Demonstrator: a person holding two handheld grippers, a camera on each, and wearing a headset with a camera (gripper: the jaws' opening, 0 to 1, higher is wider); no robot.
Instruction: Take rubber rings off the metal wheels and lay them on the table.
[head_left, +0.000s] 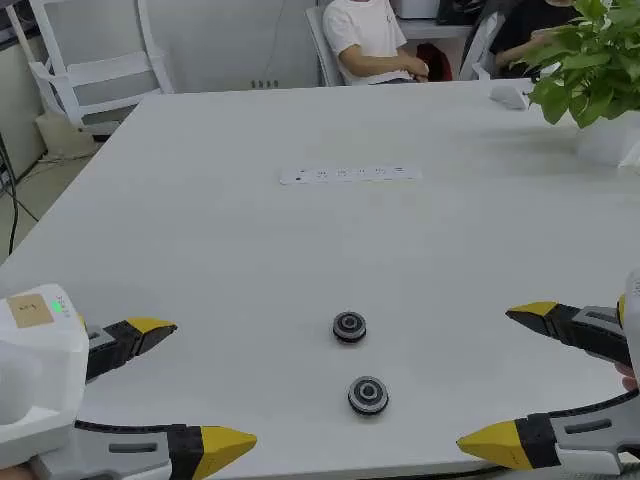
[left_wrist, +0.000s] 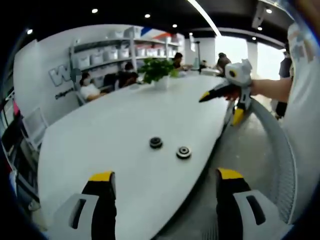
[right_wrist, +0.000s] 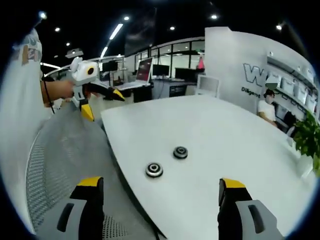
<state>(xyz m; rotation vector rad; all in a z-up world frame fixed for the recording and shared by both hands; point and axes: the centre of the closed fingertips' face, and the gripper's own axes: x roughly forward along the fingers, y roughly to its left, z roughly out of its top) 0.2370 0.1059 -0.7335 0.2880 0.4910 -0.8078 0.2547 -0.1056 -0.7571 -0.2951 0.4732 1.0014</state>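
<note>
White bench (head_left: 300, 250) carries two metal wheels (head_left: 349, 327) near its front edge, their dark rubber rings (head_left: 353, 398) apparently not yet removed. The left gripper (head_left: 215, 382) and right gripper (head_left: 483, 377) flank them, jaws spread wide and empty, seemingly poised so either can reach a wheel.

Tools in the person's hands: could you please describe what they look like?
Both the left tool and right tool have two black jaws with yellow tips on pale grey bodies. The left tool carries a tan label and a green light. The person wears a white shirt.
</note>
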